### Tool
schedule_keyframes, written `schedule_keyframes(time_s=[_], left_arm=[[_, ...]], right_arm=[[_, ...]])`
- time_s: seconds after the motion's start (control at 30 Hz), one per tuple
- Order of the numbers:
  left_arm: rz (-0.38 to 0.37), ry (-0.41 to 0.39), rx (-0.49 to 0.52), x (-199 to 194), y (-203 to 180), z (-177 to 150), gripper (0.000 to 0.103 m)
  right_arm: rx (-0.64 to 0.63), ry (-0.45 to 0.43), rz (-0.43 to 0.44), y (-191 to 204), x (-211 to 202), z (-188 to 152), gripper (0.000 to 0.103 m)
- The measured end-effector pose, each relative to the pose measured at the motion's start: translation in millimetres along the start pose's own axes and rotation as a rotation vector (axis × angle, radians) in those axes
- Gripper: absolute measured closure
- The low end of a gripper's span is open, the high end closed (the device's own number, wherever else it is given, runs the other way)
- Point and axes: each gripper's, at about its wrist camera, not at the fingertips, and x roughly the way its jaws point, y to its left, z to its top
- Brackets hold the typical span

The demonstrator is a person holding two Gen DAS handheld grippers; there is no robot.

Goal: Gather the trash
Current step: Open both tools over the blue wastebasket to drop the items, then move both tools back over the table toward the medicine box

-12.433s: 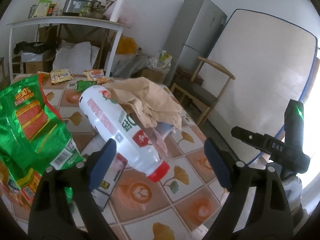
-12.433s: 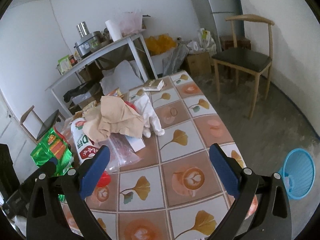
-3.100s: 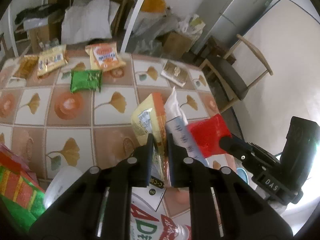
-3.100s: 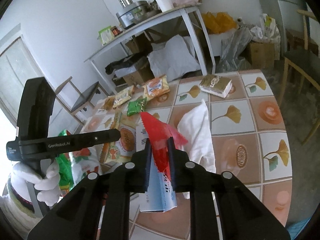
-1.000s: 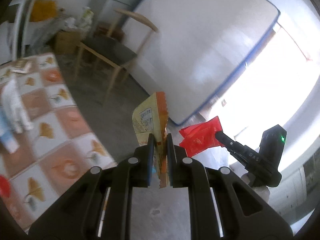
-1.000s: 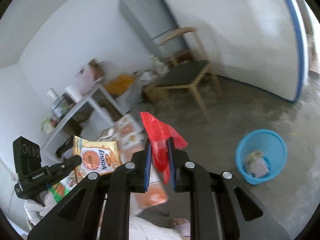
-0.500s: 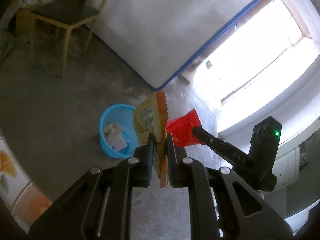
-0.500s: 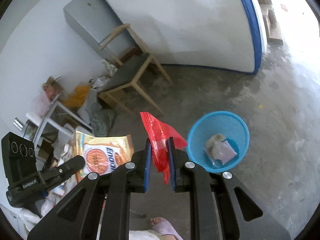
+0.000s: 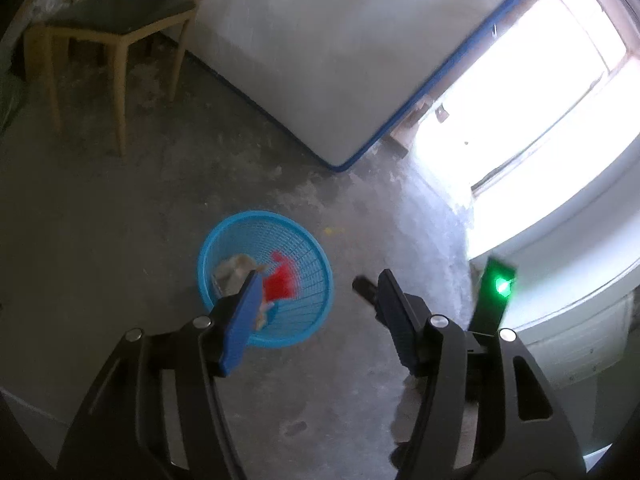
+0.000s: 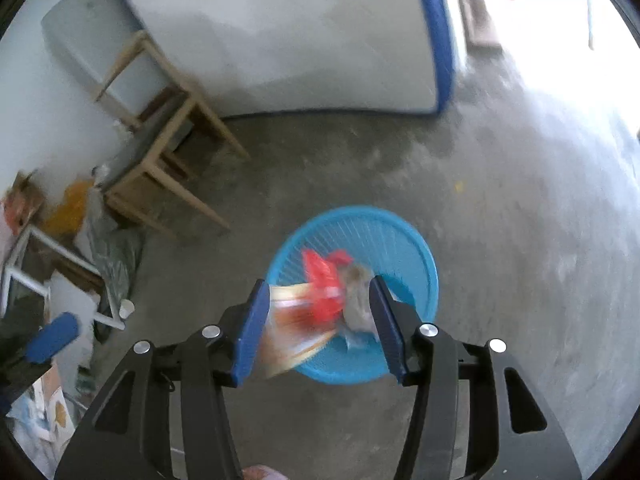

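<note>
With both our left gripper (image 9: 316, 312) and right gripper (image 10: 316, 320) spread empty, the red crinkly plastic wrapper (image 10: 324, 288) lies in the round blue mesh basket (image 10: 416, 248); light, limp, pinch an edge

Both wrist cams look steeply down at the floor from above; both catch the blue basket (image 9: 312, 268) (image 10: 412, 248) and the chair (image 9: 120, 12) (image 10: 160, 136).

The right gripper (image 10: 318, 320) hangs with its jaws spread wide over the blue basket (image 10: 412, 240). Between the fingers, blurred, a red wrapper (image 10: 324, 284) and an orange packet (image 10: 296, 320) show against the basket. A chair (image 10: 160, 160) stands far left.
</note>
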Motion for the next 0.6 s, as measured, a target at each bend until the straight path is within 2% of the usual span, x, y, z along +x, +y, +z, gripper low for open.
schedule_keyframes(time_s=[0.1, 0.37, 0.53, 0.6], left_arm=[[-0.009, -0.03, -0.027, -15, 6, -6, 0.043], [-0.005, -0.142, -0.047, -91, 14, -28, 0.039], [0.101, -0.238, -0.031, -155, 21, -45, 0.031], [0.145, -0.27, -0.056, -178, 29, -52, 0.03]], right_arm=[[0.024, -0.004, 0.005, -10, -8, -17, 0.052], [0.075, -0.043, 0.066, -14, -54, -46, 0.052], [0.036, -0.022, 0.134, 4, -74, -57, 0.051], [-0.009, -0.003, 0.171, 20, -80, -58, 0.051]])
